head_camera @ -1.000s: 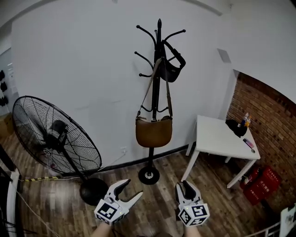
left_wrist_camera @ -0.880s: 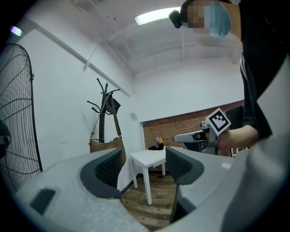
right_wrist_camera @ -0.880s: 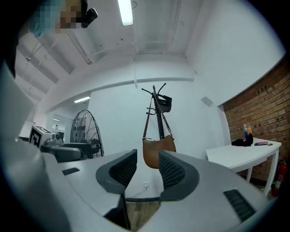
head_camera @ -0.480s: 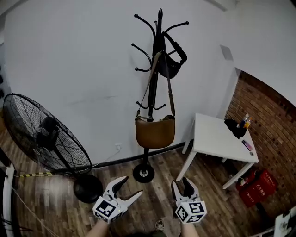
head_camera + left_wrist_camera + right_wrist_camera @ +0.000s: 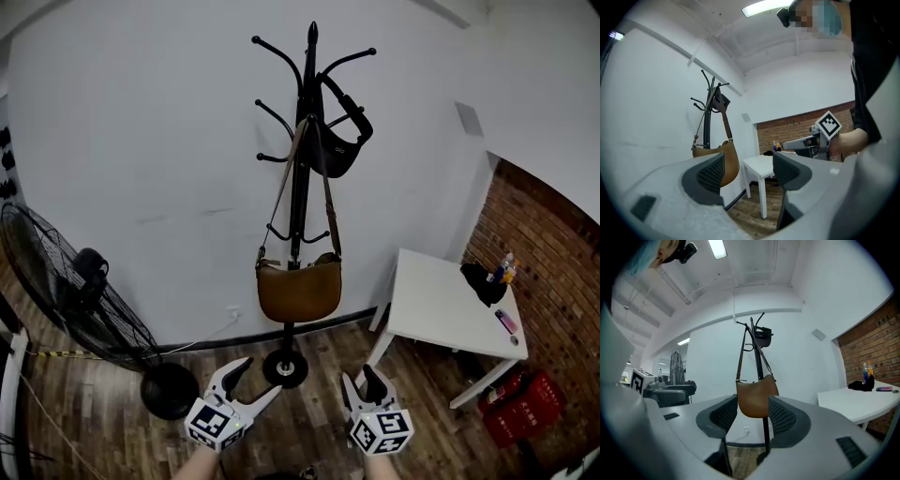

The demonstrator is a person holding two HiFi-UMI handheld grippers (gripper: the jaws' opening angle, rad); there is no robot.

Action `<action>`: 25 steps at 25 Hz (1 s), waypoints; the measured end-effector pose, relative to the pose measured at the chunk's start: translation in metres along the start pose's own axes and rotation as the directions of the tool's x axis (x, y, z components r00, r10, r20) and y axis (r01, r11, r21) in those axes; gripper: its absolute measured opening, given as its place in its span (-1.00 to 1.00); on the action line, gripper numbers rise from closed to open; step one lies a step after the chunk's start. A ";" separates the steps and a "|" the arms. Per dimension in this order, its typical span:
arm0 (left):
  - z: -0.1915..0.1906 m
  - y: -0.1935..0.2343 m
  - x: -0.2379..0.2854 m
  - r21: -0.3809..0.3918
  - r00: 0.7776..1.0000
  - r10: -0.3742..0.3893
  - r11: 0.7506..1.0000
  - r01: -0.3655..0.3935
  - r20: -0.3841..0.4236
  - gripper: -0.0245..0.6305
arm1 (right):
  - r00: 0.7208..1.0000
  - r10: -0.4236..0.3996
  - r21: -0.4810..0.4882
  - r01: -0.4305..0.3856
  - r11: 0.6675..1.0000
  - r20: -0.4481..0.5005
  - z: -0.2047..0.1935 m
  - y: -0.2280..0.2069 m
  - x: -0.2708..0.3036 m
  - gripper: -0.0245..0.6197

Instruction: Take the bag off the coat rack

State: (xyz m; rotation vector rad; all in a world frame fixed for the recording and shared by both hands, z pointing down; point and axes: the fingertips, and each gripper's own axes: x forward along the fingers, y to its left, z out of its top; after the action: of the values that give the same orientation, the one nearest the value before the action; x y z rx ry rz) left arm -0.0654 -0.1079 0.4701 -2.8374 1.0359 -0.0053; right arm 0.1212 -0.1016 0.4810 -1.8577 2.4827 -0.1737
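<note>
Head view: the approach was judged to be the step in hand, with nothing yet gripped. The left gripper [image 5: 255, 380] and the right gripper [image 5: 360, 380] were held low at 6 o'clock, the jaws of each spread wide apart and empty. The brown bag [image 5: 299, 291] was seen hanging by its long strap [image 5: 281, 187] from an upper hook of the coat rack [image 5: 297, 211], well apart from both grippers at 12 o'clock. The next move was judged to call for the grippers to be brought closer and raised, so the strap could be lifted off its hook. A small black bag [image 5: 333, 150], hung beside the strap's top at 1 o'clock, could be snagged. A fan [image 5: 75, 291] at 9 o'clock and a white bench [image 5: 450, 305] at 3 o'clock were set aside from the path.
</note>
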 end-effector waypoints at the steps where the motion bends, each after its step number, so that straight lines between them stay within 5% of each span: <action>1: 0.000 0.001 0.007 0.003 1.000 0.015 1.000 -0.015 -0.003 0.04 | 1.000 0.010 -0.002 -0.010 1.000 0.000 0.002 -0.007 0.004 -0.34; 17: -0.009 0.027 0.073 -0.015 0.980 0.197 0.980 -0.198 -0.035 0.01 | 0.990 0.144 -0.014 -0.144 0.990 -0.015 0.018 -0.071 0.068 -0.34; 25: -0.010 0.076 0.106 0.001 0.983 0.184 0.983 -0.184 -0.009 0.00 | 0.991 0.135 -0.045 -0.134 0.990 0.022 0.035 -0.070 0.115 -0.35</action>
State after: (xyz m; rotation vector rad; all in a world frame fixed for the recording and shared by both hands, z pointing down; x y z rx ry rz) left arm -0.0335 -0.2340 0.4670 -2.7322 1.2952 -0.0021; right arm 0.1584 -0.2335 0.4584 -1.6884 2.6037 -0.0929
